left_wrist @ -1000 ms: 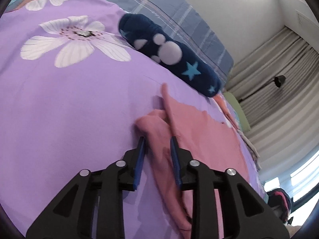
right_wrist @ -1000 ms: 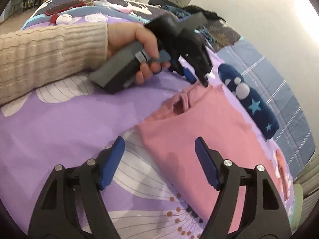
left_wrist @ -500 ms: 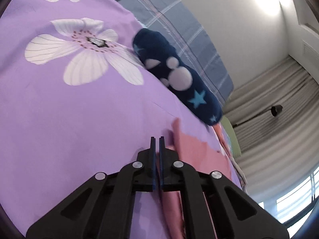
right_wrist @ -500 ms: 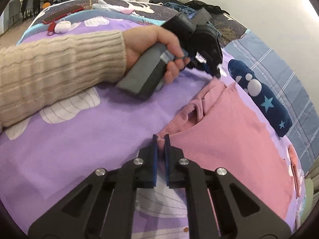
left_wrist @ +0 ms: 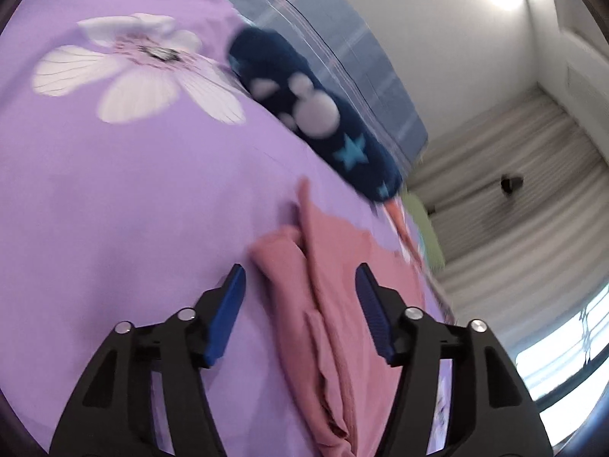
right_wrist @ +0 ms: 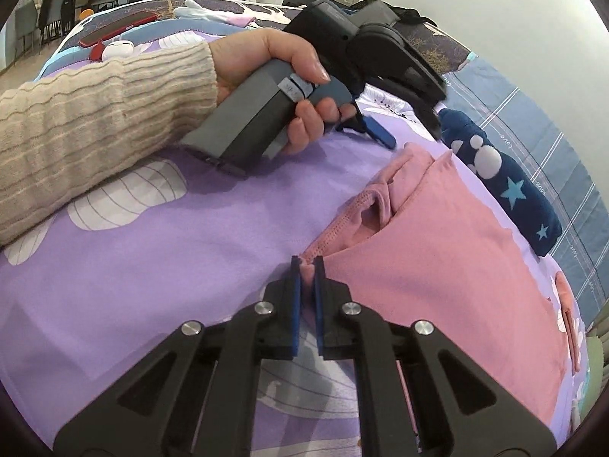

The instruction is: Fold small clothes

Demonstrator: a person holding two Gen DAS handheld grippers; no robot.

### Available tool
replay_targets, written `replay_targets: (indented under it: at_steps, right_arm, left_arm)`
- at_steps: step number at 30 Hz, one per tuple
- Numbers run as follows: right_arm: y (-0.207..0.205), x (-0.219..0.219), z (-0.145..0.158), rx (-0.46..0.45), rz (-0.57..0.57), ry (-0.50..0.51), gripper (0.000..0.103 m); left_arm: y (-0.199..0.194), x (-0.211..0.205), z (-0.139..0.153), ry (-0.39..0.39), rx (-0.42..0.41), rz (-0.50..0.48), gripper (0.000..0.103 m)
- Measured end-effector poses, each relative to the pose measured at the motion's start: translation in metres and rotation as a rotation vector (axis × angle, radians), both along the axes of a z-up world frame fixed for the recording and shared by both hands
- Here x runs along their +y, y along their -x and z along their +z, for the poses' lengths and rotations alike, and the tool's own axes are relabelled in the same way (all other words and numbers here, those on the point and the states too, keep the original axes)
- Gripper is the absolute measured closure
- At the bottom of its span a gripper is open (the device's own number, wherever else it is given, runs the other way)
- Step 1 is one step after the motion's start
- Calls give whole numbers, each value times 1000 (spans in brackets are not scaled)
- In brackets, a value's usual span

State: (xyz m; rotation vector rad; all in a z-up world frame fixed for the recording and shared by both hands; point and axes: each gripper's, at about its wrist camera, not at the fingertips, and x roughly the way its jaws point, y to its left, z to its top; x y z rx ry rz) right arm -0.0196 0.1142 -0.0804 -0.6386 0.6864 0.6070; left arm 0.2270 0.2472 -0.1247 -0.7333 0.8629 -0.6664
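Observation:
A pink garment point(right_wrist: 437, 266) lies spread on the purple flowered bedspread point(right_wrist: 171, 266). My right gripper point(right_wrist: 307, 262) is shut on its near corner, with pink cloth pinched between the blue pads. My left gripper point(left_wrist: 300, 285) is open, its jaws wide on either side of a bunched fold of the pink garment point(left_wrist: 323, 304) and not holding it. The left gripper also shows in the right wrist view point(right_wrist: 380, 135), held in a hand with a beige knit sleeve, just beyond the garment's far bunched end.
A folded navy garment point(right_wrist: 502, 182) with white dots and blue stars lies beyond the pink one, also in the left wrist view point(left_wrist: 316, 118). A blue checked pillow point(right_wrist: 552, 133) lies behind it. Red and white small items point(right_wrist: 110, 43) sit at the far bed edge. Curtains point(left_wrist: 514, 205) hang beyond.
My left gripper, shut on the pink fold half a second ago, has opened wide and let it go. My right gripper closed on the garment's corner a second ago and stays shut.

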Motion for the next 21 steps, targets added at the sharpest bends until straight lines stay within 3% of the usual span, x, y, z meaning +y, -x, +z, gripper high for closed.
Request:
replay_targets:
  at_steps: [4,8,9,13,16,18,19,21]
  right_arm:
    - [-1,-1,-1,3,-3,-7,96]
    - [0,0,-1,-3,-3,0,95]
    - [0,0,-2,-4,-3,2,95]
    - [1,1,-1,-6,-4,3,95]
    - [1,1,-1,-13,-6,8,95]
    - [2,1,0,-21,-13,13,94]
    - [2,0,1,-28,-22,17,90]
    - [5,-6,8,-58,-61,16,69]
  left_arm:
    - [4,-35,8,-121,-56,-52,33]
    - [1,-50,9,-135,-71,-61,34]
    - [0,-50,8,-140,-73,-55,36]
    - [-8,-45,-1,-139,-6,-17,85]
    - [-12,-37,-8,-71,31,-6,90]
    - [-10,-40,-6,-100,16,-3,90]
    - [-10,-41,-6,-109,11,-3,90]
    - [-9,-41,-6,-106,6,-2,90]
